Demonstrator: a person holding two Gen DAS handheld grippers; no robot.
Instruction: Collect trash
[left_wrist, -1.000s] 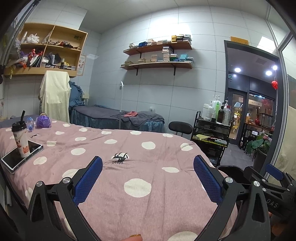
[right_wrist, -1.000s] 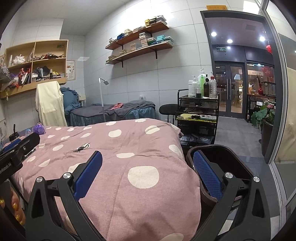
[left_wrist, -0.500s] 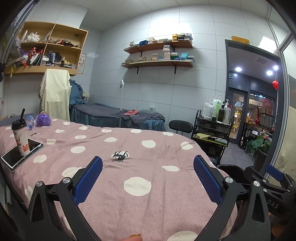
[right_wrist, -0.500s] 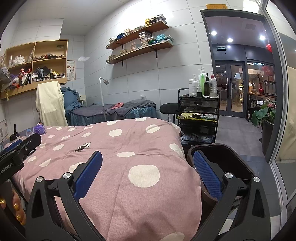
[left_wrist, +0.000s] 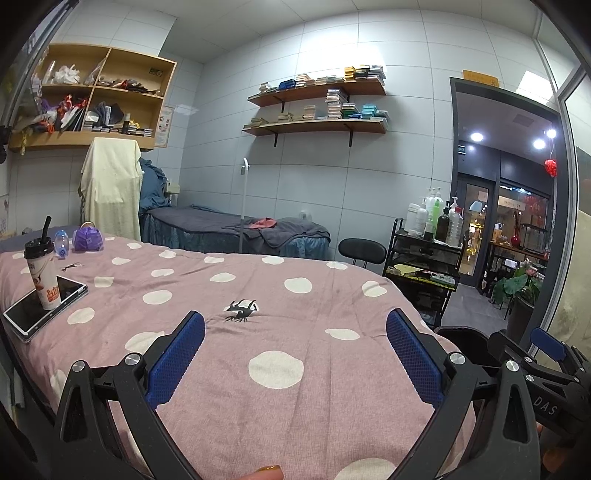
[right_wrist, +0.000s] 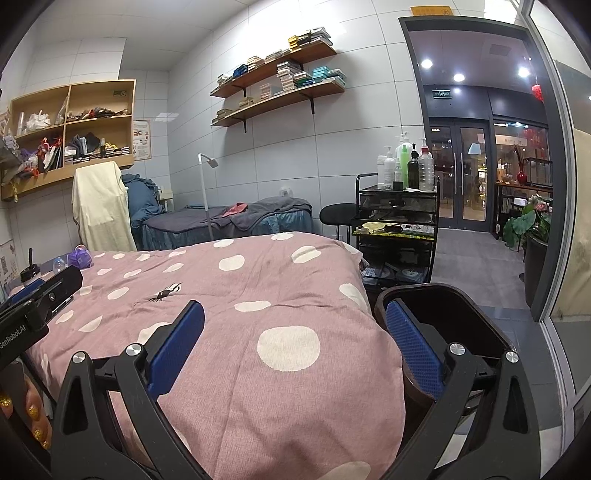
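A drink cup with a black lid and straw (left_wrist: 42, 275) stands on a tablet (left_wrist: 44, 303) at the left of a pink polka-dot bed (left_wrist: 280, 373). Beyond it lie a small clear bottle (left_wrist: 61, 243) and a crumpled purple bag (left_wrist: 87, 239). A small black scrap (left_wrist: 241, 309) lies mid-bed, also in the right wrist view (right_wrist: 164, 292). My left gripper (left_wrist: 295, 356) hovers open over the bed's near end, empty. My right gripper (right_wrist: 295, 350) is open and empty over the bed's right corner. A dark bin (right_wrist: 448, 314) sits on the floor behind the right finger.
A black trolley (right_wrist: 397, 229) with bottles stands right of the bed, with a black stool (right_wrist: 338, 214) beside it. A second bed (left_wrist: 236, 232) with grey covers lies at the back wall. A doorway (right_wrist: 480, 173) and a potted plant (right_wrist: 532, 229) are at right.
Both views have shifted slightly: the bed and cup sit a little lower in the left wrist view. Both grippers remain open and nothing was picked up.
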